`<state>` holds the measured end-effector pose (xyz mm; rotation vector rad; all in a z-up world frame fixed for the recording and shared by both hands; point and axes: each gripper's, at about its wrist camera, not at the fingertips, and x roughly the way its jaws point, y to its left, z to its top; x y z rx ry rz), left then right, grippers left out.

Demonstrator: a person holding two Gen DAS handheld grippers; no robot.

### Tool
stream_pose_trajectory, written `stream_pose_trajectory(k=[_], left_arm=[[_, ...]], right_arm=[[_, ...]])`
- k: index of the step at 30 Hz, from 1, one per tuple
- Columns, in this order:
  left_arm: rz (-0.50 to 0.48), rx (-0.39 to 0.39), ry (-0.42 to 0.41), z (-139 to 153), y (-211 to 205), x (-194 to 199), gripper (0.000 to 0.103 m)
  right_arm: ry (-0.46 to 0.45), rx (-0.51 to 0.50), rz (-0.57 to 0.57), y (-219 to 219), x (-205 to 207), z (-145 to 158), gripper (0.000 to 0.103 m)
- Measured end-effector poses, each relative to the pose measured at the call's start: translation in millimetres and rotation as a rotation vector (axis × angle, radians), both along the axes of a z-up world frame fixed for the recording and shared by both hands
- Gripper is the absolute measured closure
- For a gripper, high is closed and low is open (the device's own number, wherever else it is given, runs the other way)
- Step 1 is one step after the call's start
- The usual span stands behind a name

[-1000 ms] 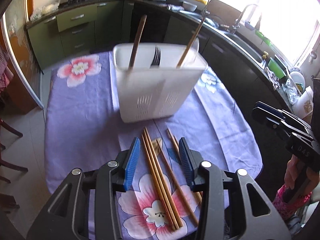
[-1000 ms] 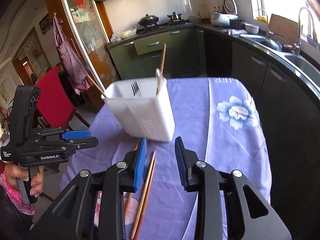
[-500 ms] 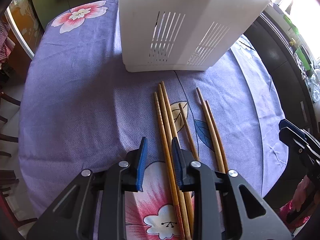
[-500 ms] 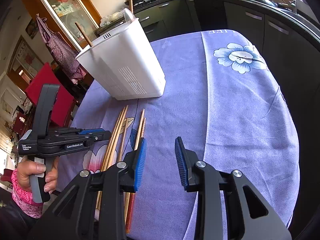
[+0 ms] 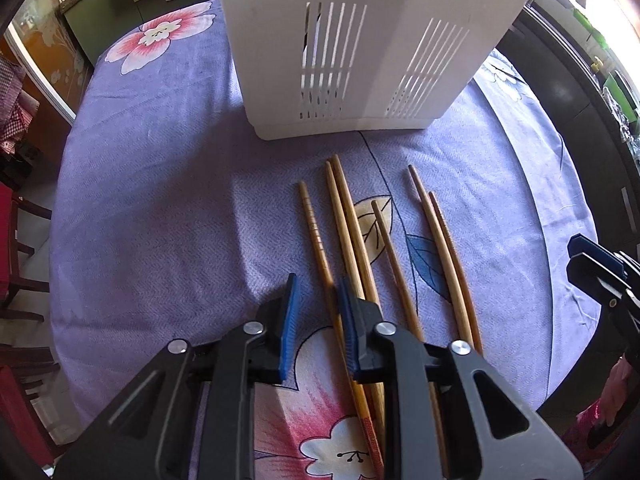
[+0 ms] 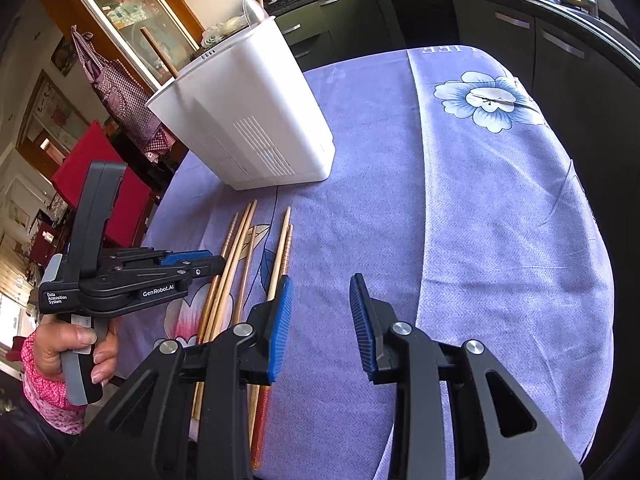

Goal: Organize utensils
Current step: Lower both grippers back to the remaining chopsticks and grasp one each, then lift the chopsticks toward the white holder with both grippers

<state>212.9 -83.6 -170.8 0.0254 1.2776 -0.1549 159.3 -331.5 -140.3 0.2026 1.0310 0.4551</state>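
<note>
Several wooden chopsticks [image 5: 352, 236] lie side by side on the purple floral tablecloth [image 5: 160, 208], in front of a white slotted utensil holder [image 5: 360, 40]. My left gripper [image 5: 318, 312] is low over the leftmost chopstick [image 5: 316, 240], its jaws narrowly apart around it, not clamped. In the right wrist view the left gripper [image 6: 218, 265] hovers over the chopsticks [image 6: 240, 256]. My right gripper [image 6: 320, 312] is open and empty above the cloth, just right of them. The holder [image 6: 248, 120] has a spoon and sticks in it.
The table edge curves round at left and right. Dark kitchen cabinets [image 6: 500, 28] and a sink counter run along the far and right sides. A red chair [image 6: 96, 168] stands at the left of the table.
My left gripper has dropped down toward the chopsticks and narrowed its jaws around the leftmost one. My right gripper has tilted down and stayed open.
</note>
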Motion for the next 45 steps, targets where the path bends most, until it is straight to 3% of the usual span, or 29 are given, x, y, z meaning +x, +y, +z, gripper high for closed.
stream_pose_trajectory(k=[5,9,15,26,31,38,45], left_arm=[[0.001,0.001,-0.002,-1.6,1.8,1.1,0.097],[0.010,0.000,-0.004,0.0,12.8,0.4,0.097],[0.016,-0.020,-0.010,-0.9,23.6,-1.3,0.097],[0.000,-0.028,-0.028,-0.7,24.9,-4.4,0.096],[-0.017,0.029,-0.054,-0.2,15.6,-8.3,0.096],[-0.046,0.024,-0.033,0.5,12.8,-7.1,0.097],[-0.044,-0.007,-0.011,1.6,19.1,-1.6,0.097]], right_arm=[[0.023,-0.043,0.070,21.9,4.6,-7.5,0.073],[0.095,-0.047,0.142,45.2,18.4,-22.6,0.073],[0.164,-0.106,0.153,68.9,39.9,-41.8,0.075],[0.094,-0.319,0.156,101.5,36.7,-40.9,0.081],[0.050,-0.438,0.203,129.3,26.5,-43.8,0.087],[0.071,-0.414,0.218,140.7,34.5,-44.2,0.096],[0.062,-0.343,0.188,117.8,45.2,-36.3,0.096]])
